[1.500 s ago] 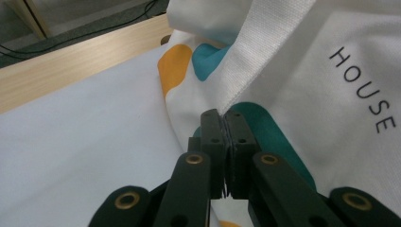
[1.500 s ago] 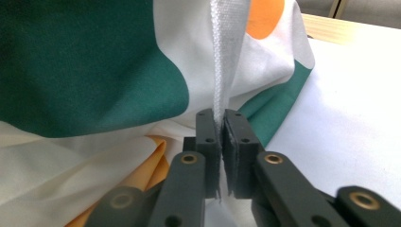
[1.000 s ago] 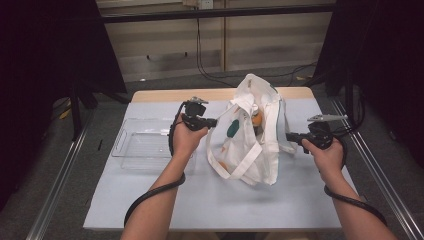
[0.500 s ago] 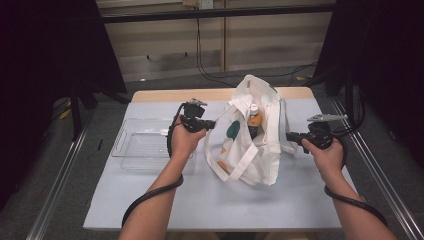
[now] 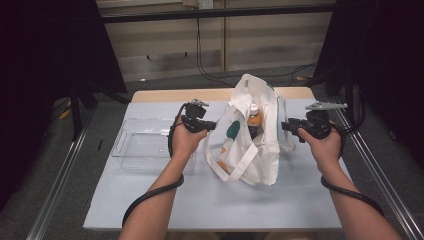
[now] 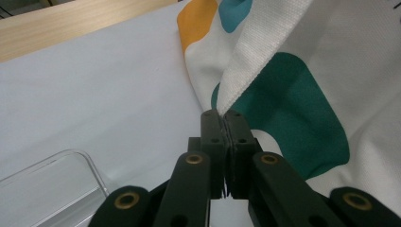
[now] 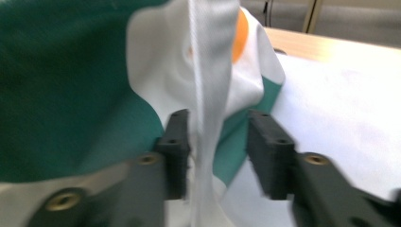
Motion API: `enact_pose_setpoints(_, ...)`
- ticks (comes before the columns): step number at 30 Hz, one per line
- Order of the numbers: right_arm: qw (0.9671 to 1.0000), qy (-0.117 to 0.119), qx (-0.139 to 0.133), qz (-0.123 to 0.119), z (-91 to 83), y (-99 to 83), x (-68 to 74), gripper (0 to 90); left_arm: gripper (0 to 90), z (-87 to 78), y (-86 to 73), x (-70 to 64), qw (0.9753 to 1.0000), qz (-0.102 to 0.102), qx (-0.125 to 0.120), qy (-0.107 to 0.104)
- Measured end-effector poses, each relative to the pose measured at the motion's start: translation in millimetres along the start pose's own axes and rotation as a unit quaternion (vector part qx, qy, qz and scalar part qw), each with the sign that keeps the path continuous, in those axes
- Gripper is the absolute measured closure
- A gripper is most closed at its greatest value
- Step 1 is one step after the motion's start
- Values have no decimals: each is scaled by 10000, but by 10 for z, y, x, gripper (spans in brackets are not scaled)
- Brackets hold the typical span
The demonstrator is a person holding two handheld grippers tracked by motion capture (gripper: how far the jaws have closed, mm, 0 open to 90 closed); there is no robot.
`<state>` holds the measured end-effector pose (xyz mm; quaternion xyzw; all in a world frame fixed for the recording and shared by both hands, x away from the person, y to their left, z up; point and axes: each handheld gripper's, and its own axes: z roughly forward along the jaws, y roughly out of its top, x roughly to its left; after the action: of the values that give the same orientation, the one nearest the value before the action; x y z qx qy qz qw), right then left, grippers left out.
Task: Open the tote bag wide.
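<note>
A white tote bag [image 5: 252, 150] with green, teal and orange spots stands at the middle of the table, its mouth held apart. Inside it a bottle [image 5: 254, 120] with an orange label stands upright. My left gripper [image 5: 214, 125] is at the bag's left rim. In the left gripper view my left gripper [image 6: 222, 116] is shut on the hemmed edge of the bag [image 6: 302, 94]. My right gripper [image 5: 284, 125] is at the bag's right side. In the right gripper view my right gripper [image 7: 217, 127] is open, with a fold of white bag [image 7: 71, 71] cloth hanging between its jaws.
A clear plastic tray [image 5: 142, 145] lies on the table left of the bag, under my left hand; its corner [image 6: 52, 184] appears in the left gripper view. The pale blue table top [image 5: 200, 200] has bare room in front. A wooden strip [image 5: 165, 95] runs along the far edge.
The bag's mouth has spread wider and the bottle inside has come into view. My right gripper has risen a little toward the bag's right rim.
</note>
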<state>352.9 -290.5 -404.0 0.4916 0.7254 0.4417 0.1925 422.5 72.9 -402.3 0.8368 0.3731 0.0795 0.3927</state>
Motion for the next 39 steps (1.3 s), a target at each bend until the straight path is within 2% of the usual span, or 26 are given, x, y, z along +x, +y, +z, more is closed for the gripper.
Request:
enact_pose_setpoints(1, 10000, 38, -14, -49, 5, 16, 6, 744, 884, 1, -1, -3, 10000, 4, 15, 16)
enact_pose_setpoints(4, 9999, 110, -4, -113, 26, 29, 31, 846, 881, 1, 3, -14, 10000, 43, -23, -8)
enact_pose_setpoints(5, 9999, 100, 4, -123, 29, 32, 39, 863, 879, 9, 3, -29, 9999, -41, -115, -35)
enact_pose_setpoints(8, 9998, 172, 16, -121, 40, 37, 52, 875, 852, -5, 15, -24, 9999, 67, -94, -62)
enact_pose_setpoints(9, 9998, 166, 26, -144, 46, 40, 56, 879, 797, -11, 27, -27, 9998, 60, -143, -93)
enact_pose_setpoints(10, 9998, 181, 14, -125, 46, 43, 57, 880, 770, -4, 31, -41, 9996, -56, -272, -102)
enact_pose_setpoints(13, 9997, 190, 23, -143, 42, 59, 63, 881, 708, -18, 55, -35, 9996, 16, -253, -134)
enact_pose_setpoints(14, 9997, 189, 30, -142, 40, 65, 65, 881, 684, -13, 76, -59, 9991, -33, -392, -158)
enact_pose_setpoints(15, 9997, 182, 31, -158, 41, 68, 64, 881, 656, -22, 100, -59, 9991, 48, -381, -153)
enact_pose_setpoints(16, 9997, 198, 35, -166, 41, 74, 65, 881, 641, -19, 121, -80, 9990, 13, -411, -156)
enact_pose_setpoints(17, 9996, 200, 35, -182, 41, 79, 67, 881, 631, -23, 141, -87, 9990, 84, -411, -153)
enact_pose_setpoints(19, 9996, 200, 33, -170, 40, 84, 72, 881, 603, -8, 183, -127, 9984, 49, -545, -148)
enact_pose_setpoints(20, 9996, 212, 29, -181, 43, 87, 72, 881, 601, -13, 206, -129, 9984, 140, -519, -180)
enact_pose_setpoints(21, 9996, 207, 35, -175, 44, 87, 74, 881, 595, -9, 226, -156, 9983, 96, -569, -120)
enact_pose_setpoints(22, 9996, 215, 38, -177, 45, 89, 75, 881, 592, -13, 246, -162, 9982, 221, -552, -105)
enact_pose_setpoints(23, 9996, 227, 34, -174, 47, 90, 78, 881, 593, -17, 267, -168, 9980, 301, -540, -133)
enact_pose_setpoints(24, 9996, 223, 30, -175, 48, 92, 81, 880, 593, -12, 282, -189, 9977, 259, -615, -139)
enact_pose_setpoints(26, 9996, 234, 49, -162, 51, 92, 87, 881, 614, -13, 308, -210, 9968, 377, -693, -135)
enact_pose_setpoints(28, 9996, 229, 61, -164, 53, 91, 91, 881, 718, -20, 316, -225, 9965, 326, -764, -117)
enact_pose_setpoints(30, 9996, 241, 69, -159, 61, 90, 98, 880, 781, -23, 329, -224, 9964, 328, -769, -156)
enact_pose_setpoints(31, 9996, 233, 69, -146, 62, 88, 100, 880, 815, -19, 332, -228, 9966, 318, -746, -107)
enact_pose_setpoints(33, 9996, 250, 64, -123, 66, 83, 99, 881, 866, -23, 330, -211, 9971, 204, -712, -169)
enact_pose_setpoints(34, 9996, 238, 66, -125, 66, 77, 98, 880, 874, -23, 330, -211, 9971, 204, -712, -169)
enact_pose_setpoints(35, 9996, 240, 72, -102, 64, 69, 93, 881, 878, -30, 318, -200, 9974, 96, -703, -81)
enact_pose_setpoints(37, 9997, 229, 83, -87, 60, 46, 77, 881, 881, -59, 297, -151, 9980, 134, -609, -46)
enact_pose_setpoints(39, 9997, 205, 99, -57, 54, 18, 54, 881, 881, -75, 274, -112, 9982, 80, -587, -23)
